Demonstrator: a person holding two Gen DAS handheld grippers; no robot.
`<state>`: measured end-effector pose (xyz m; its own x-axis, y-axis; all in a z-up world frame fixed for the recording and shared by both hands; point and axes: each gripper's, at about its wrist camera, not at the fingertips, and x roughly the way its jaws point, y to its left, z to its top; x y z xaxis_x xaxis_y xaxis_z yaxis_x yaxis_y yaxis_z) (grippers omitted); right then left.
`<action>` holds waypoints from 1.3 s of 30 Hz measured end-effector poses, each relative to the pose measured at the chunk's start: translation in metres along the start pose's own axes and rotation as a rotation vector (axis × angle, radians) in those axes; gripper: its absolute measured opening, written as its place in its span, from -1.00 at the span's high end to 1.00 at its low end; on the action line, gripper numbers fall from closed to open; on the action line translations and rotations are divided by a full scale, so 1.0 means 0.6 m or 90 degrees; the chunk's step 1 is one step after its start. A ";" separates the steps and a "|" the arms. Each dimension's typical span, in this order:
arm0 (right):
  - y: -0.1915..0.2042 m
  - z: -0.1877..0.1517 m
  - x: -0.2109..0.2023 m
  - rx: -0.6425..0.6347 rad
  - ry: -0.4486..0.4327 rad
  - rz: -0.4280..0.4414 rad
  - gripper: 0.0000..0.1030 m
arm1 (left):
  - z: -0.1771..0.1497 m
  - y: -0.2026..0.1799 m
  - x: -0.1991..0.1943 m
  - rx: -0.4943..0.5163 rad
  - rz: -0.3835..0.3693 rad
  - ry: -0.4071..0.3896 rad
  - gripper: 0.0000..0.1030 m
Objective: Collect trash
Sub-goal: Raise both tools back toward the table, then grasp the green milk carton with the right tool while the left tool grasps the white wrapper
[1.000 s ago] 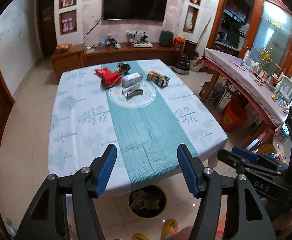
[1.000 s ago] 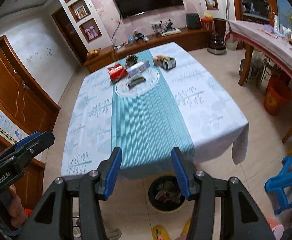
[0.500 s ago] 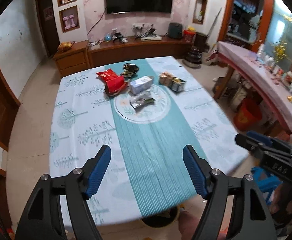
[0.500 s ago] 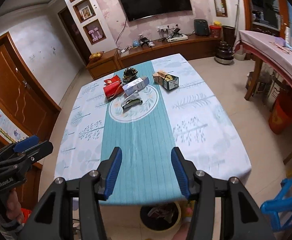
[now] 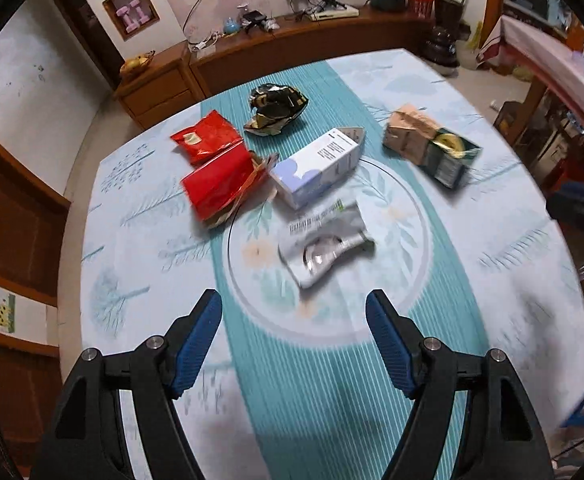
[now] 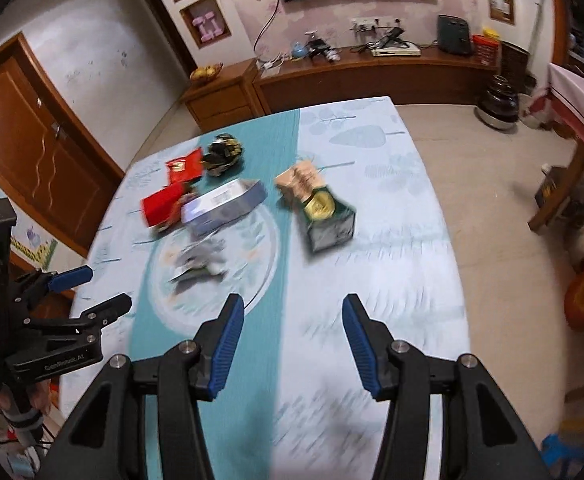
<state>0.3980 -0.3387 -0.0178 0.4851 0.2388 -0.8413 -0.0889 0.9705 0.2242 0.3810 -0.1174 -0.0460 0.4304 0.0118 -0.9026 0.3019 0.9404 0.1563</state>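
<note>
Left gripper (image 5: pixel 294 334) was released, jaws wide with nothing between them, low centre of frame above the table (image 5: pixel 139 264). Right gripper (image 6: pixel 292 338) was also released and empty. Trash lay mid-frame: silver pouch (image 5: pixel 324 246) nearest, white box (image 5: pixel 318 168) just behind it, red wrappers (image 5: pixel 213 172) to the left, black-gold wrapper (image 5: pixel 275 108) at upper centre, brown-green carton (image 5: pixel 432 150) to the right.
</note>
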 end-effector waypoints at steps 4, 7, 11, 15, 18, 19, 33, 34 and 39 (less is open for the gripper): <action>-0.030 0.049 0.070 -0.022 0.022 0.007 -0.23 | 0.032 -0.012 0.059 0.014 0.014 0.027 -0.41; -0.039 0.075 0.101 -0.031 0.025 0.021 -0.25 | 0.047 -0.019 0.093 0.026 0.000 0.050 -0.41; -0.041 0.101 0.148 -0.050 0.039 0.020 -0.32 | 0.057 -0.030 0.121 0.063 0.004 0.062 -0.41; -0.035 0.117 0.194 -0.086 0.057 0.005 -0.33 | 0.068 -0.035 0.140 0.074 0.006 0.072 -0.41; -0.030 0.119 0.220 -0.118 0.058 -0.011 -0.33 | 0.075 -0.034 0.152 0.078 0.013 0.078 -0.41; -0.029 0.119 0.228 -0.127 0.064 -0.019 -0.33 | 0.077 -0.034 0.156 0.079 0.014 0.081 -0.41; -0.044 0.078 0.217 -0.080 0.104 0.062 -0.02 | 0.097 0.005 0.193 0.005 -0.084 0.152 -0.06; -0.044 0.074 0.214 -0.077 0.104 0.065 -0.02 | 0.097 0.006 0.194 0.001 -0.087 0.154 0.00; -0.045 0.054 0.202 -0.053 0.114 0.087 -0.02 | 0.087 0.005 0.187 -0.010 -0.074 0.152 0.37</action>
<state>0.4874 -0.3367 -0.1101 0.3021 0.3634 -0.8813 -0.2181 0.9263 0.3072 0.4748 -0.1309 -0.1259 0.1807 -0.0180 -0.9834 0.3230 0.9455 0.0420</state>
